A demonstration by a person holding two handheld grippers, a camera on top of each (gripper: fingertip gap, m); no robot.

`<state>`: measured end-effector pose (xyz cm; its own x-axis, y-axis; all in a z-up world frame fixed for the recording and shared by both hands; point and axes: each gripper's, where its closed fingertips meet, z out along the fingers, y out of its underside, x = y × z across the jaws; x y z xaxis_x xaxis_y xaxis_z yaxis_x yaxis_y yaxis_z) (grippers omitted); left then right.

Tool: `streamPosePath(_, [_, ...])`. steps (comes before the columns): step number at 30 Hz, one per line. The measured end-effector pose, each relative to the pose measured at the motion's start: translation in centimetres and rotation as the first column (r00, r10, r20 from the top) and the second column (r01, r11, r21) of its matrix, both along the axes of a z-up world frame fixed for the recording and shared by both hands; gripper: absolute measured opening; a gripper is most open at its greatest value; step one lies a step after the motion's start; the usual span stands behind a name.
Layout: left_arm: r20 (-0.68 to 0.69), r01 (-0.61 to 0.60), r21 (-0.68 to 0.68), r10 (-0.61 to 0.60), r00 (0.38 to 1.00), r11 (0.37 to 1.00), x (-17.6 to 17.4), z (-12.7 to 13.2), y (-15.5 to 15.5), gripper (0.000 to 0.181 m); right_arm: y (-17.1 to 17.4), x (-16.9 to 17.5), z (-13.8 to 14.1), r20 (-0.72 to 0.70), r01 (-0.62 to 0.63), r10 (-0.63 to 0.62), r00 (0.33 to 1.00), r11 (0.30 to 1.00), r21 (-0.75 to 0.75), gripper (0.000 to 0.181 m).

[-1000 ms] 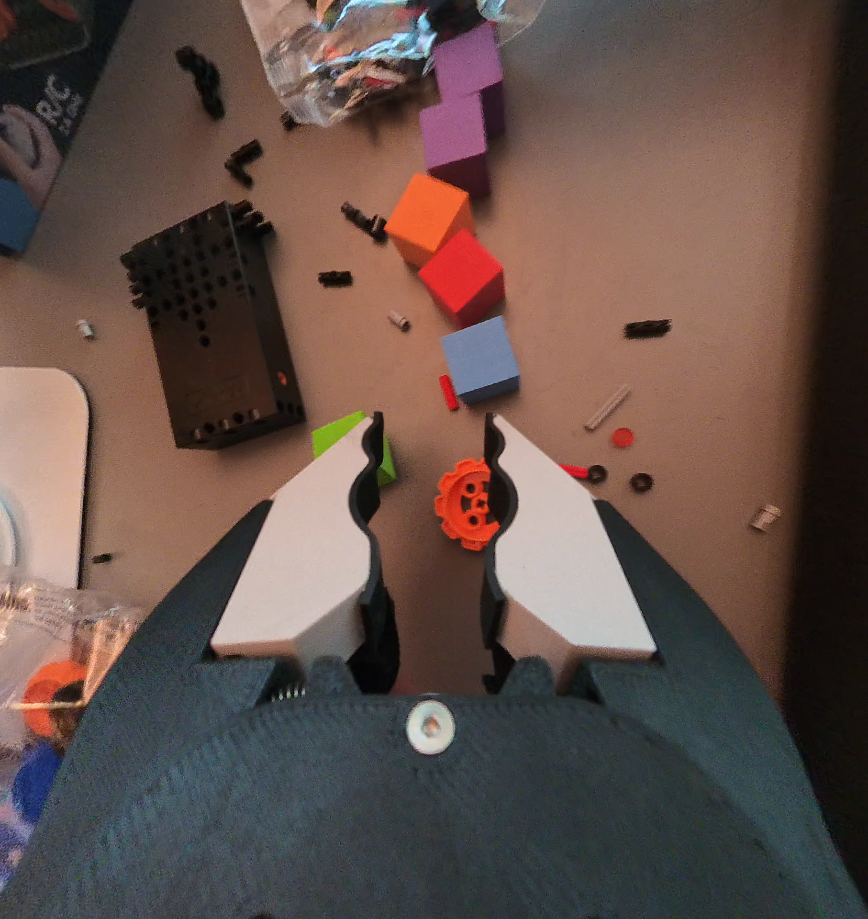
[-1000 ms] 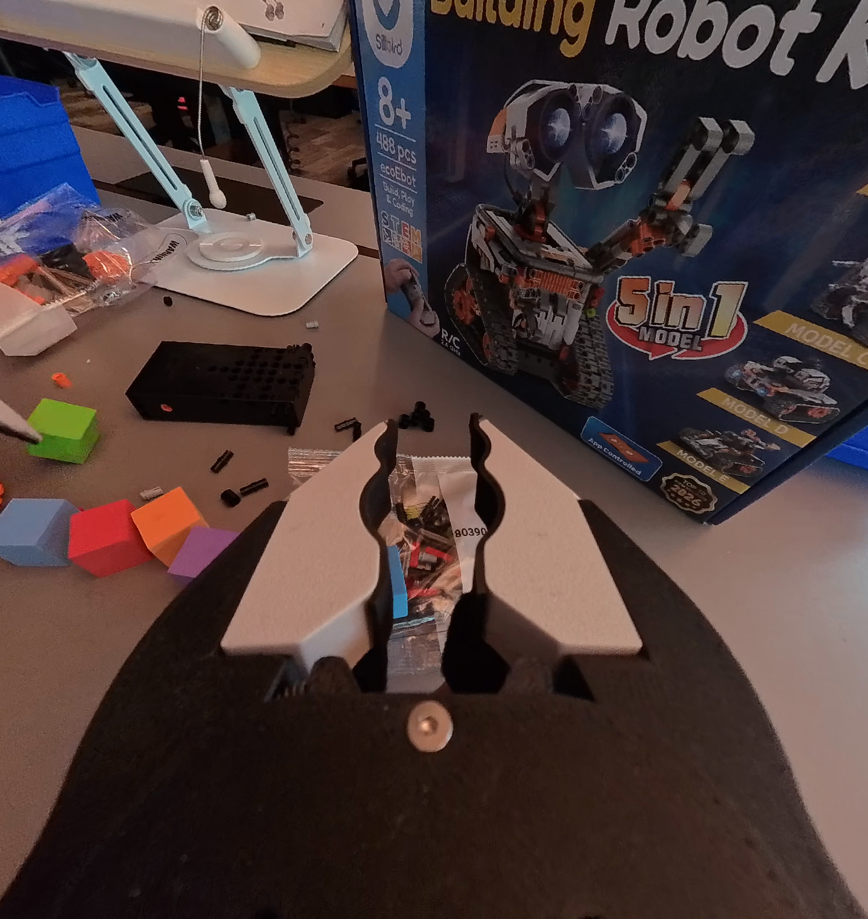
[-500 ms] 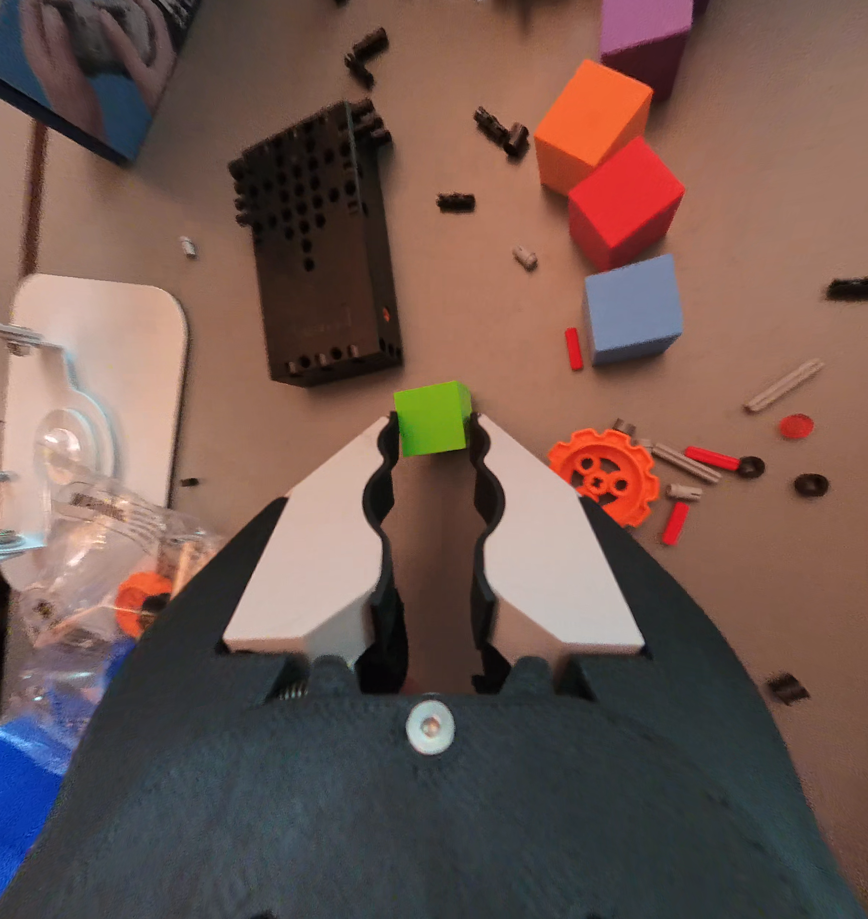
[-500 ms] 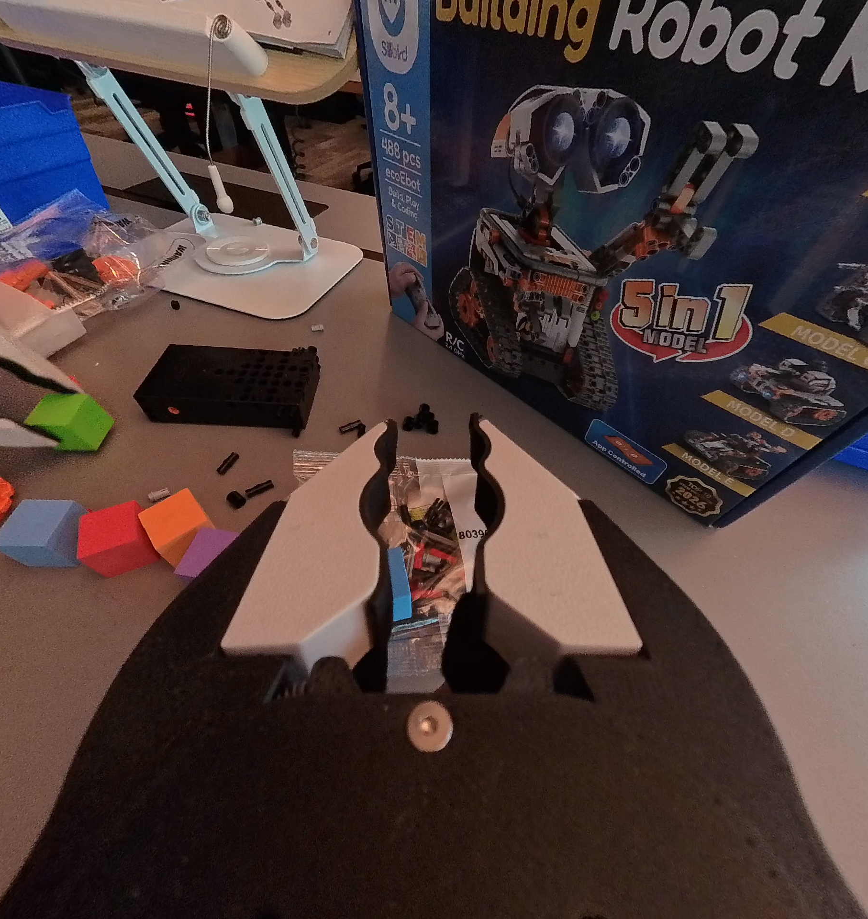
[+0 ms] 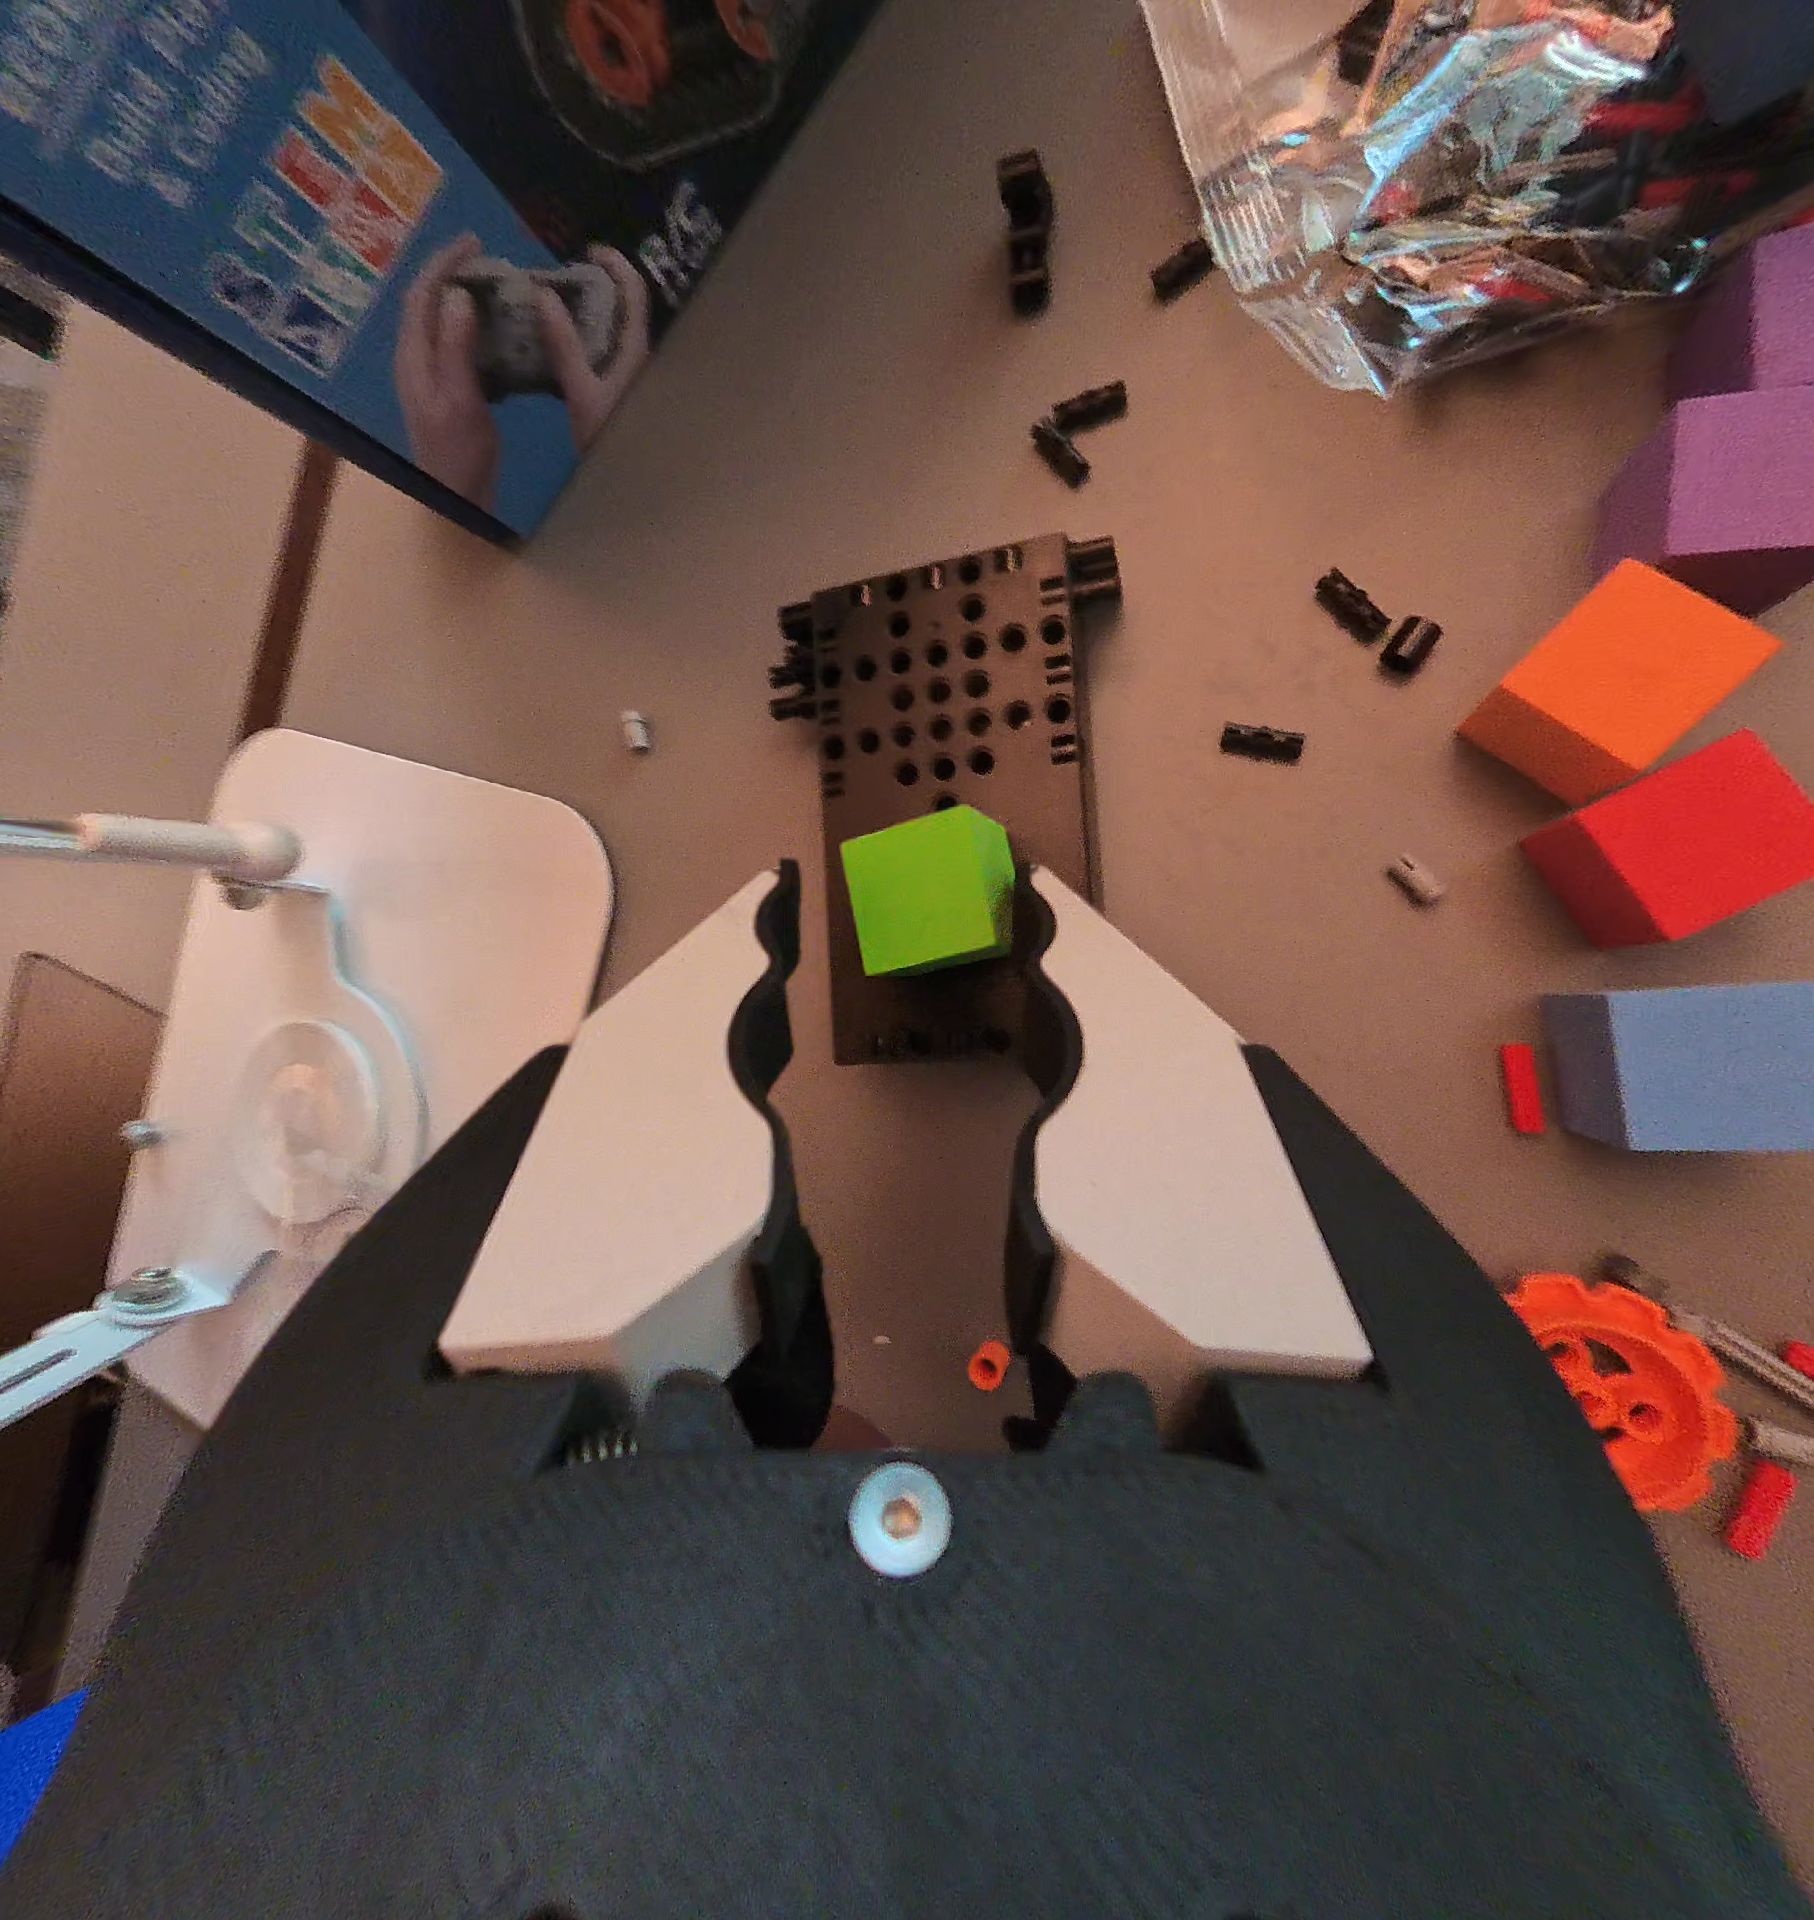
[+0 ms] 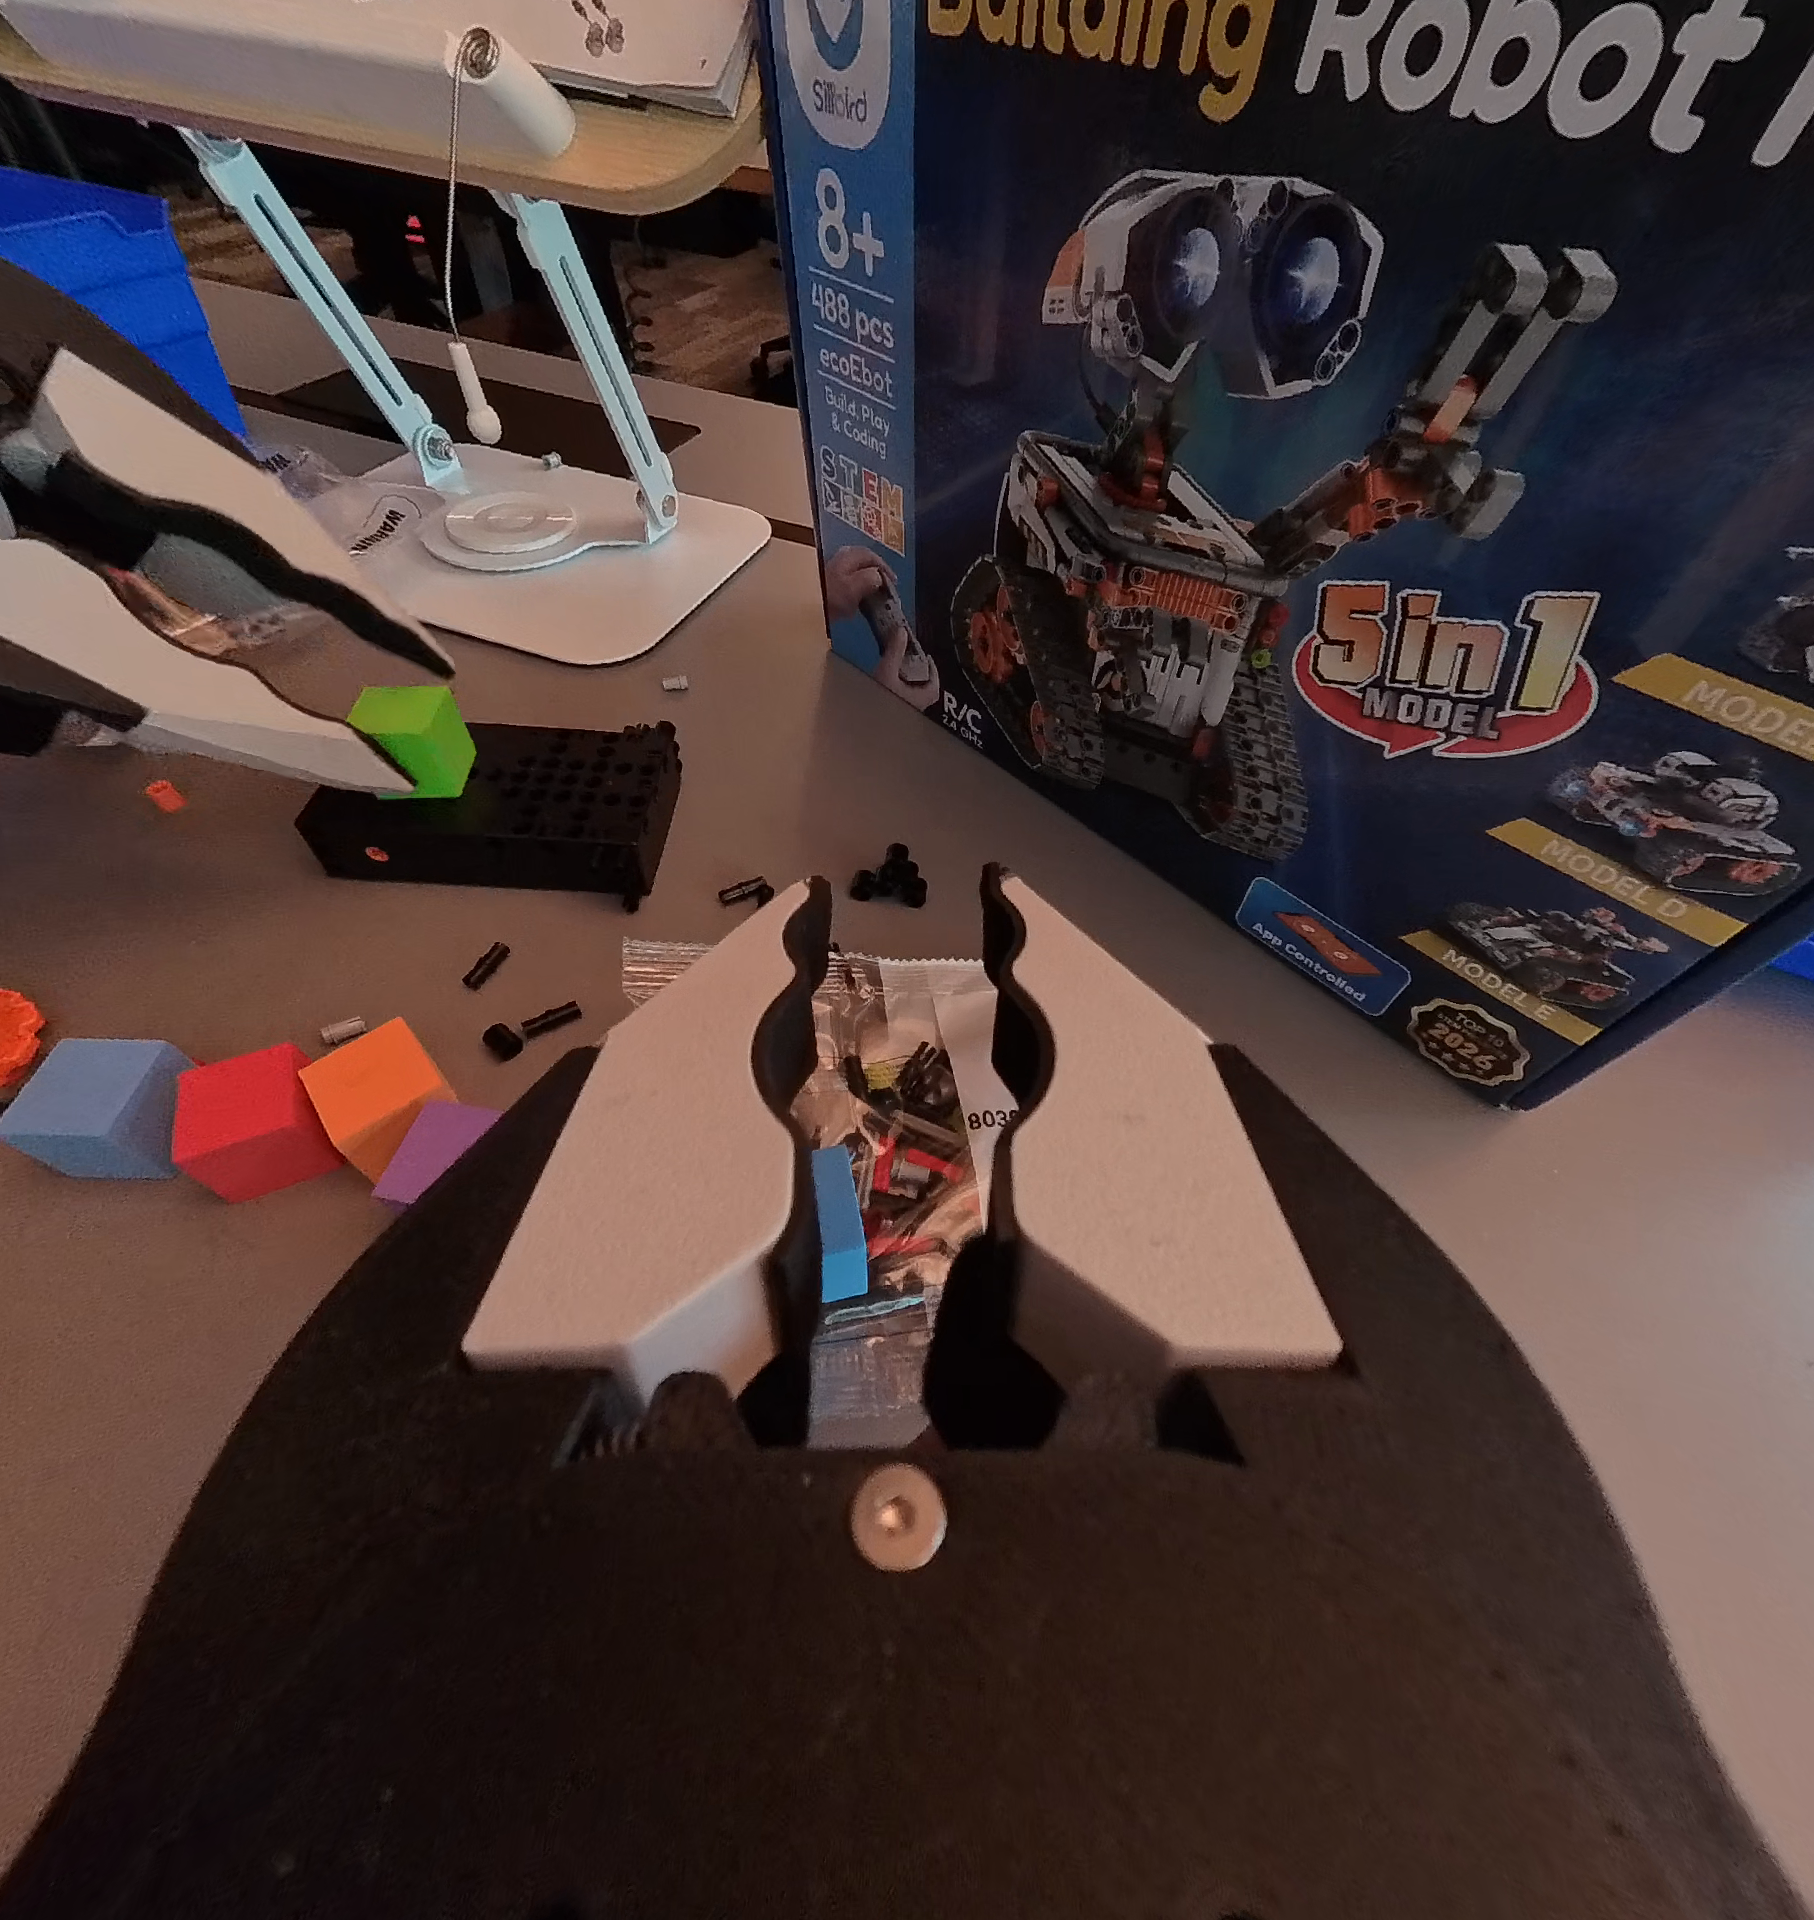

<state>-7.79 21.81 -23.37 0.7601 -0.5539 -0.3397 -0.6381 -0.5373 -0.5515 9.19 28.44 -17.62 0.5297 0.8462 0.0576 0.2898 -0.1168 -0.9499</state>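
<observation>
A green cube (image 5: 929, 894) rests slightly tilted on the near end of a black perforated block (image 5: 944, 675). My left gripper (image 5: 908, 883) is open around it, with a gap showing between its left finger and the cube. From the right wrist view the cube (image 6: 420, 732) sits on the block (image 6: 550, 800) between the left gripper's (image 6: 425, 722) fingertips. My right gripper (image 6: 903, 883) is partly open above a clear plastic bag of small parts (image 6: 903, 1049). A small blue piece (image 6: 841, 1226) shows beside its left finger. The bag also shows in the left wrist view (image 5: 1454, 177).
A grey-blue cube (image 5: 1713, 1070), red cube (image 5: 1692, 842), orange cube (image 5: 1620, 675) and purple cubes (image 5: 1776, 478) stand right of the block. An orange gear (image 5: 1620, 1392) and small pins lie scattered. A large kit box (image 6: 1350, 520) stands behind; a white stand base (image 6: 570, 561) is at left. Some 20 cm of space lies between my two pairs of fingers. The block (image 6: 550, 800) lies around 4 cm away from my left fingertips. Seen from the left wrist view (image 5: 986, 697) as well.
My left gripper closed on the green cube on the table, carried it over the black block, and has now widened its jaws around it. The right gripper has barely moved.
</observation>
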Motion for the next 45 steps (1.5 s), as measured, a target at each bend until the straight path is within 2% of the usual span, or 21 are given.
streamPosePath(3, [0.003, 0.036, 0.052, -0.036, 0.999, 0.998, 1.0, 1.4, -1.3, 0.045, -0.1, 0.0, 0.1, -0.004, -0.004, 0.004, 1.0, 1.0, 0.002, 0.028])
streamPosePath(7, [0.07, 0.149, -0.022, -0.148, 0.987, 0.989, 4.9, 1.8, -5.7, 0.049, -0.2, -0.2, 0.2, -0.003, -0.012, 0.012, 1.0, 1.0, 0.001, 0.028])
streamPosePath(10, [0.086, 0.195, -0.072, -0.188, 0.978, 0.978, 7.2, 0.9, -8.3, 0.055, -0.3, -0.2, 0.2, -0.002, -0.015, 0.015, 1.0, 1.0, 0.005, 0.028])
streamPosePath(13, [0.05, 0.185, -0.111, -0.181, 0.982, 0.976, 7.6, -0.7, -9.2, 0.054, -0.3, -0.2, 0.2, -0.003, -0.015, 0.015, 1.0, 1.0, 0.004, 0.028])
streamPosePath(17, [0.063, 0.188, -0.162, -0.18, 0.982, 0.969, 7.9, -2.5, -9.7, 0.042, -0.3, -0.2, 0.1, -0.004, -0.015, 0.015, 1.0, 1.0, 0.0, 0.028])
streamPosePath(19, [0.054, 0.192, -0.159, -0.185, 0.981, 0.968, 8.0, -2.6, -9.5, 0.027, -0.3, -0.2, 0.1, -0.005, -0.015, 0.015, 1.0, 1.0, -0.001, 0.028])
streamPosePath(22, [0.068, 0.195, -0.145, -0.187, 0.98, 0.97, 8.1, -1.9, -9.1, 0.027, -0.2, -0.1, 0.2, -0.01, -0.013, 0.013, 1.0, 1.0, -0.001, 0.028])
streamPosePath(27, [0.072, 0.106, -0.005, -0.105, 0.992, 0.994, 5.3, 3.0, -5.4, 0.027, -0.3, -0.1, 0.3, -0.016, -0.015, 0.015, 1.0, 1.0, -0.002, 0.028])
streamPosePath(29, [0.07, 0.052, 0.004, -0.052, 0.996, 0.999, 3.0, 3.8, -3.7, 0.027, -0.3, -0.1, 0.3, -0.017, -0.015, 0.015, 1.0, 1.0, -0.004, 0.028])
streamPosePath(34, [0.077, -0.029, -0.041, 0.032, 0.997, 0.999, -0.7, 3.1, -1.2, 0.027, -0.3, -0.1, 0.3, -0.02, -0.015, 0.015, 1.0, 1.0, -0.007, 0.028])
streamPosePath(40, [0.145, -0.039, -0.028, 0.042, 0.988, 0.999, -0.4, 2.4, -0.3, 0.027, -0.3, -0.2, 0.3, -0.017, -0.021, 0.02, 1.0, 1.0, -0.007, 0.028])
streamPosePath(45, [0.141, -0.028, -0.015, 0.03, 0.99, 0.999, -0.3, 2.6, -0.2, 0.027, -0.4, -0.2, 0.3, -0.017, -0.022, 0.022, 1.0, 1.0, -0.008, 0.028])
